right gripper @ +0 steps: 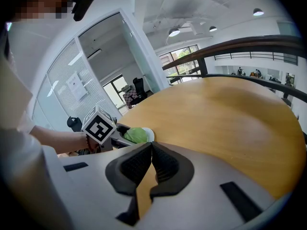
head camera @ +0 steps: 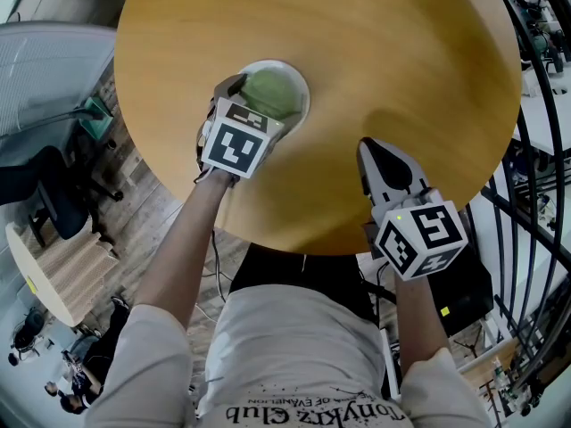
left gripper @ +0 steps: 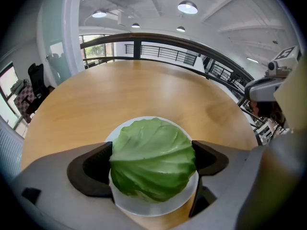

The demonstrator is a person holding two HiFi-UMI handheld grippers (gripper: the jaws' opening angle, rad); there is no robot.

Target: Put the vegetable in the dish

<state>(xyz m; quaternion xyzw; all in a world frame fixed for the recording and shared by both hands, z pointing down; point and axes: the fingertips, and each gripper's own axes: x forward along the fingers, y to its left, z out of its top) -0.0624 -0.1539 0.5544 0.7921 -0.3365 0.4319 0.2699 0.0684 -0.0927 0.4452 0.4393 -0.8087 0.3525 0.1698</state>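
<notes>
Round wooden surface (head camera: 375, 52) with dish (left gripper: 148, 210), cabbage (head camera: 272, 92) and two hand-held tongs

Setting: open office with a white ceiling, round ceiling lamps (left gripper: 187, 6) and glass partitions. The surface fills the upper half of the head view.

1. Office chair (head camera: 43, 194), black, on a plank floor. Position: far left of the head view, off the surface.

2. Left tongs (left gripper: 153, 158), grey body with black pads. Position: left of centre in the head view, at the near-left edge of the surface, held at the end of a bare forearm (head camera: 183, 239). State: jaws spread to the breadth of the cabbage, one pad pressed against each flank, the head gripped between them. Fitted with a marker cube (head camera: 235, 145), black on white, just behind the jaws.

3. Cabbage, one head, pale green, ribbed leaves. Position: centre of the left gripper view, directly over the dish and covering most of it. Whether its underside rests on the dish cannot be told.

4. Dish, white, round, shallow. Position: on the surface near its left edge. The rim shows around and below the cabbage.

5. Right tongs (right gripper: 151, 146), same make. Position: right of centre in the head view, over the near edge of the surface, well apart from the dish. State: jaws closed, tips touching, nothing between them. A second marker cube (head camera: 421, 237) sits behind.

6. Railing (head camera: 535, 150), dark metal, curved. Position: right edge of the head view, beyond the surface.
</notes>
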